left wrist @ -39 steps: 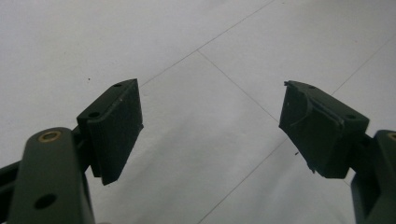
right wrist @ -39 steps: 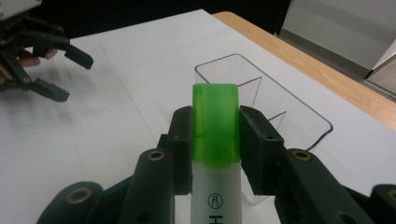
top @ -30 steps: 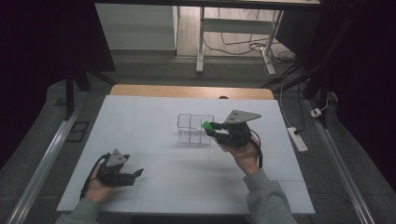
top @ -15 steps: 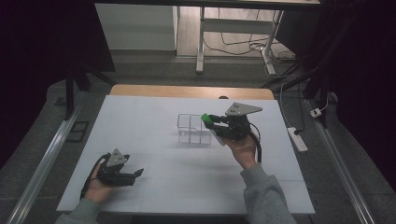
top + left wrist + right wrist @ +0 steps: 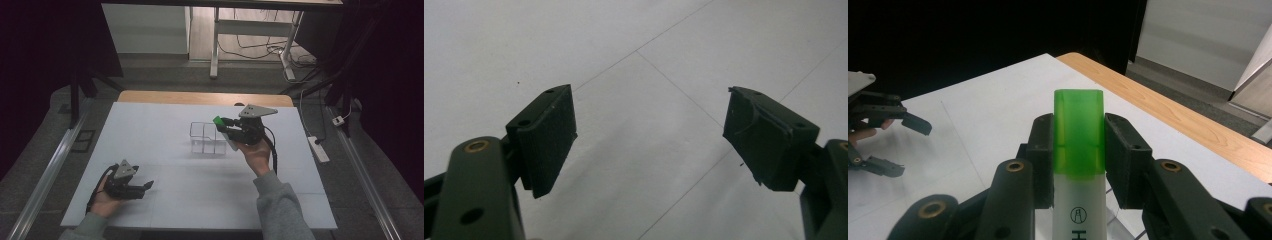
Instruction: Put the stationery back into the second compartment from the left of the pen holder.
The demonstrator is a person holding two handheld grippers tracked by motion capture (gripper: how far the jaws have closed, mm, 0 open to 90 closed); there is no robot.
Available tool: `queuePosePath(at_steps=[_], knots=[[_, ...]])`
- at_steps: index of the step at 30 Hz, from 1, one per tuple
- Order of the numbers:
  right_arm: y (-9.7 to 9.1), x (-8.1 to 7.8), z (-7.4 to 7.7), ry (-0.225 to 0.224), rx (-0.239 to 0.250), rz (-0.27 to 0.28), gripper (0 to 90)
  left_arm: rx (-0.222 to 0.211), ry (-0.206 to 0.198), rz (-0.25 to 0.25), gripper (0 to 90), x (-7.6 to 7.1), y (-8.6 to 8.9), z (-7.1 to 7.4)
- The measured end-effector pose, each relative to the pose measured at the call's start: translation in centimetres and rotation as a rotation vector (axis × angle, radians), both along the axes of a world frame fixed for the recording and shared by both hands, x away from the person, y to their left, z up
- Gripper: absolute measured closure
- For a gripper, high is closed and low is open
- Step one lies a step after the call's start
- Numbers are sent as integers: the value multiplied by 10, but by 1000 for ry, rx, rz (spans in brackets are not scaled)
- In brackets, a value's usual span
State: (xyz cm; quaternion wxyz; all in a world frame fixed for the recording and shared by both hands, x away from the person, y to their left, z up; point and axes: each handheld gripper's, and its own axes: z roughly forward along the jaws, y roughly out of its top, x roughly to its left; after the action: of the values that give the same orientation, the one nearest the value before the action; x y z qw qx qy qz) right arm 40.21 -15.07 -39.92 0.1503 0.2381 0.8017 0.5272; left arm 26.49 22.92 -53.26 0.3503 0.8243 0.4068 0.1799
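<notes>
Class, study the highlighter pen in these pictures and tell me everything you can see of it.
The highlighter has a translucent green cap of glossy plastic on a white barrel with dark print, partly cut off. It is capped. The right tool is shut on it, one black jaw pressing each side at the cap's base, cap end pointing forward beyond the jaws. In the high view it is held off the white table, the cap above the clear compartment box.

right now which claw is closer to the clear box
Right. The right claw holds a green-capped marker beside the clear box; the left claw rests open near the table's front edge.
</notes>
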Motion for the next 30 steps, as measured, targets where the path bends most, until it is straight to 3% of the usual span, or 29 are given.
queuePosePath(at_steps=[30], knots=[[32, 32, 1, 12, 23, 4, 663, -4, 4, -5, 208, 2, 1, -1]])
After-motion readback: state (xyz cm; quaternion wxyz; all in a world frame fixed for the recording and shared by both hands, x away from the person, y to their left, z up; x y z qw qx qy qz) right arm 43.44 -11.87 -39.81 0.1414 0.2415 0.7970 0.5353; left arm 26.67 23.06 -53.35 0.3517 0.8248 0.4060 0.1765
